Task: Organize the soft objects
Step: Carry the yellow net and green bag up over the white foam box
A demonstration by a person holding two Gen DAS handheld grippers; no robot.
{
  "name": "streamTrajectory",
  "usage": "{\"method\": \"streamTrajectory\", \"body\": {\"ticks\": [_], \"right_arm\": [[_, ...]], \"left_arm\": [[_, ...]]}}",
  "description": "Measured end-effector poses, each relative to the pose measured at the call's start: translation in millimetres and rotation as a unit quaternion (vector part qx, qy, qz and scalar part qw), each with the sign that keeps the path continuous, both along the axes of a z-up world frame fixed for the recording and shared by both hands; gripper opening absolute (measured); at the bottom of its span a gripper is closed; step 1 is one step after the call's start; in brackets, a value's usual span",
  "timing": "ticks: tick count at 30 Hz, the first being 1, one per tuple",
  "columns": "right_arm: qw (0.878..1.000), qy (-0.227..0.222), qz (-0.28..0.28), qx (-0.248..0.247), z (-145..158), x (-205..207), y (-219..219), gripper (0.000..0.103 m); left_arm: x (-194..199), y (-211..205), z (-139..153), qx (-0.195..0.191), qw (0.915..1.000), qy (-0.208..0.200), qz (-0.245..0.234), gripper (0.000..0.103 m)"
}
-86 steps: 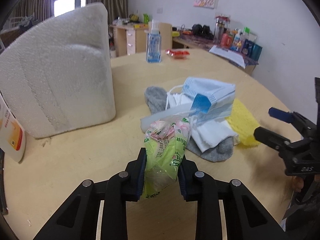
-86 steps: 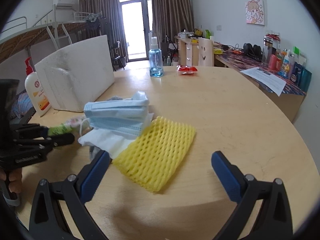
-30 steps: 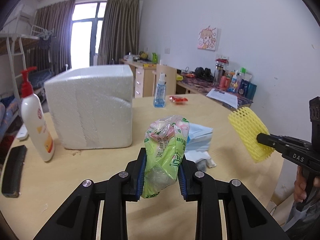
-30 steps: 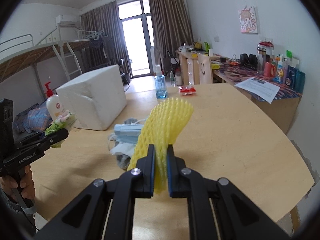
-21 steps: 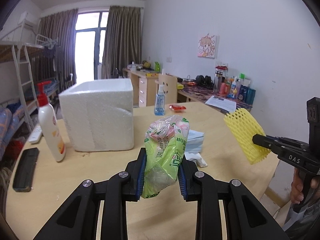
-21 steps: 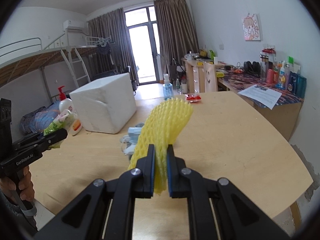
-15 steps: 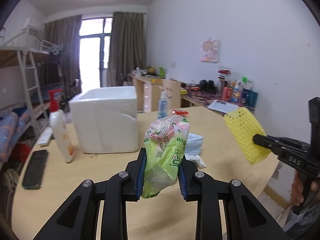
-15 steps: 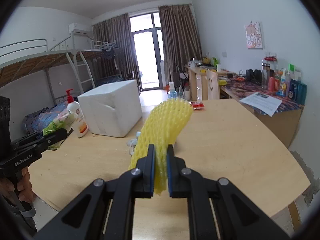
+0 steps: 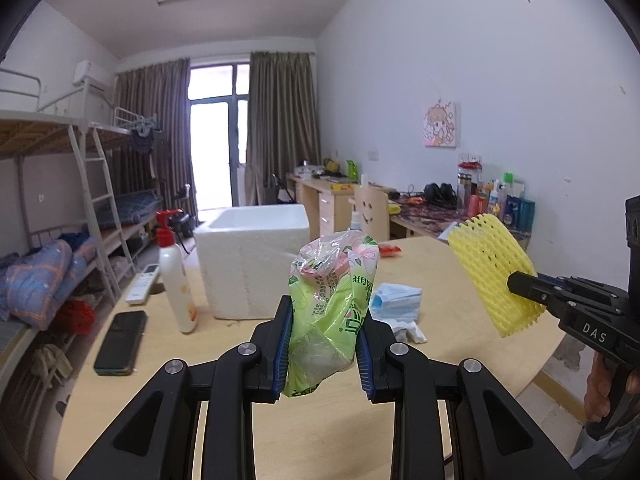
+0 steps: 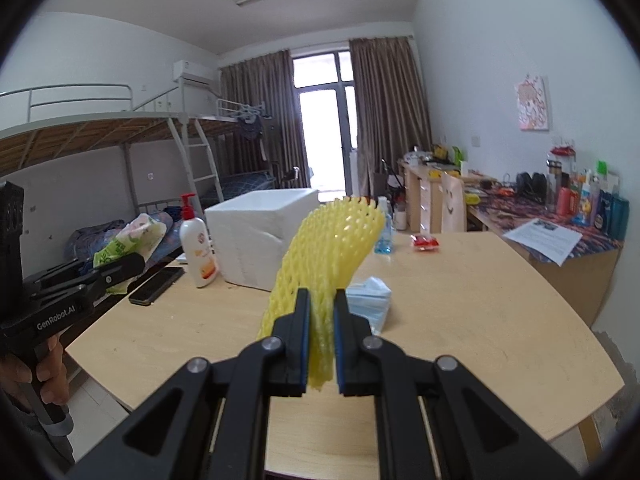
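Green packet (image 9: 328, 312) pinched upright in left hand-held gripper (image 9: 323, 356), yellow foam net (image 10: 328, 264) clamped in right hand-held gripper (image 10: 321, 340)

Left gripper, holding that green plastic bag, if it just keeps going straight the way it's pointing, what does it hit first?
Probably the blue face masks on the table, though depth is uncertain.
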State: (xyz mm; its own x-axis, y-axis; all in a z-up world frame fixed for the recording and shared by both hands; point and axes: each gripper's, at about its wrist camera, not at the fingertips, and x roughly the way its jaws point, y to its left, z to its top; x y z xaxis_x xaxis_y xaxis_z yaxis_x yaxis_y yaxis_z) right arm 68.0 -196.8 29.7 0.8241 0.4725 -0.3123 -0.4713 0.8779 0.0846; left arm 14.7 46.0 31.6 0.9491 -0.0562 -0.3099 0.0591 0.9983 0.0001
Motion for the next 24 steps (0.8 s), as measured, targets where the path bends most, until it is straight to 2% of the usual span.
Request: {"method": "streamTrajectory", "body": {"ticks": [5, 11, 16, 24], "right_arm": [[1.0, -0.009, 0.018, 0.002, 3, -3, 6, 0.013], [0.999, -0.019, 0.043, 0.002, 7, -8, 22, 0.013], [0.997, -0.024, 0.069, -0.001, 10, -3, 38, 0.013], [0.995, -0.018, 0.1, -0.008, 12, 15, 62, 0.013]], "left_arm": [[-15, 9, 4, -0.002, 0.9997, -0.018, 0.019, 0.03], [-21, 25, 3, -0.007, 0.9988, -0.021, 0.044, 0.03], [-18, 39, 2, -0.008, 0.9973, -0.022, 0.07, 0.03], [-7, 54, 0, -0.016, 0.9961, -0.015, 0.086, 0.03]]}}
